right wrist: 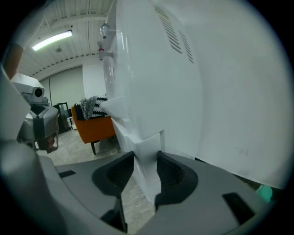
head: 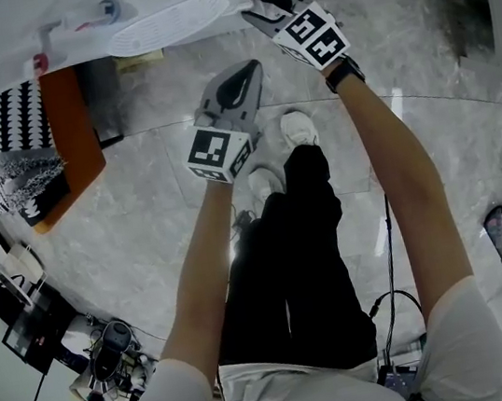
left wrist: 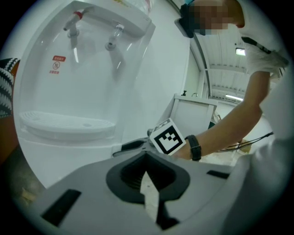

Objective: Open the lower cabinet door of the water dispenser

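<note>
Right now I stand on a pale marble floor (head: pixel 420 74) facing the white water dispenser (left wrist: pixel 92 78), the largest thing before me. Its curved front fills the left gripper view, and its slotted side wall fills the right gripper view. The lower cabinet door (right wrist: pixel 148 153) sits low on that body, below the drip tray (left wrist: pixel 64 123). The door's white edge runs up between the 2 jaws of my right gripper (head: pixel 256 7). I cannot tell how far the door stands from the body. An orange chair (head: pixel 74 128) with a black-and-white patterned cloth (head: pixel 11 115) over it stands to the left of the dispenser. My right gripper reaches forward to the dispenser's lower corner, and its ribbed pads (right wrist: pixel 171 170) pinch the door edge from both sides. My left gripper (head: pixel 252 70) hangs back, apart from the dispenser. In the head view it sits just above my white shoes (head: pixel 298 128). Its jaws are pressed together with nothing between them. High on the dispenser's front are 2 taps (left wrist: pixel 73 25), 1 with a red top and 1 clear. A black band (head: pixel 342 74) circles my right wrist, just behind the gripper's marker cube (head: pixel 312 36).
</note>
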### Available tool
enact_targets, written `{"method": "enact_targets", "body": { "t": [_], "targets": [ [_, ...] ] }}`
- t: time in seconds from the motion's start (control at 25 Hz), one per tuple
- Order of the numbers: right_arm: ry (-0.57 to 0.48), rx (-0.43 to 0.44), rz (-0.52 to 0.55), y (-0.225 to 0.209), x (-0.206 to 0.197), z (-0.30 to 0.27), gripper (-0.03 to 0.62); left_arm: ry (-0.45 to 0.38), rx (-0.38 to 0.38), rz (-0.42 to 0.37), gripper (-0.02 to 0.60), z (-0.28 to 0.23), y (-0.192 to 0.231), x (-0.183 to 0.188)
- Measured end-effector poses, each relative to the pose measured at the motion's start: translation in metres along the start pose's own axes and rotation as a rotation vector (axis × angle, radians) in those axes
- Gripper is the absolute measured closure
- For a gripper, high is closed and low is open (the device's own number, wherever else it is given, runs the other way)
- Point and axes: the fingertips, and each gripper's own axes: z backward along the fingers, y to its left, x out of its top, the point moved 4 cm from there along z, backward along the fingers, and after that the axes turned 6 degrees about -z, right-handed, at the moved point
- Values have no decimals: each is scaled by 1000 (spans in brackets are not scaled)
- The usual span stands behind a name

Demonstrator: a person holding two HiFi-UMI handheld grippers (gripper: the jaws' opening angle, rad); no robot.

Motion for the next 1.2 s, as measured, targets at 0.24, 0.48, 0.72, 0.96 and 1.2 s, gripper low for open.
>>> {"method": "enact_targets", "body": {
  "t": [0.24, 0.48, 0.72, 0.96, 1.2],
  "targets": [
    [32, 22, 8, 25, -15, 15, 445, -10, 29, 21, 577, 17, 3, 0],
    [74, 15, 2, 52, -29, 24, 451, -13, 35, 37, 577, 39, -3, -3],
    [111, 1, -13, 70, -34, 30, 451, -21, 60, 50, 577, 67, 3, -7],
    [160, 20, -40, 107, -44, 38, 454, -11, 79, 75, 577, 102, 4, -11],
    [188, 22, -51, 139, -53, 39, 473, -37, 124, 2, 577, 140, 6, -2]
  ]
}}
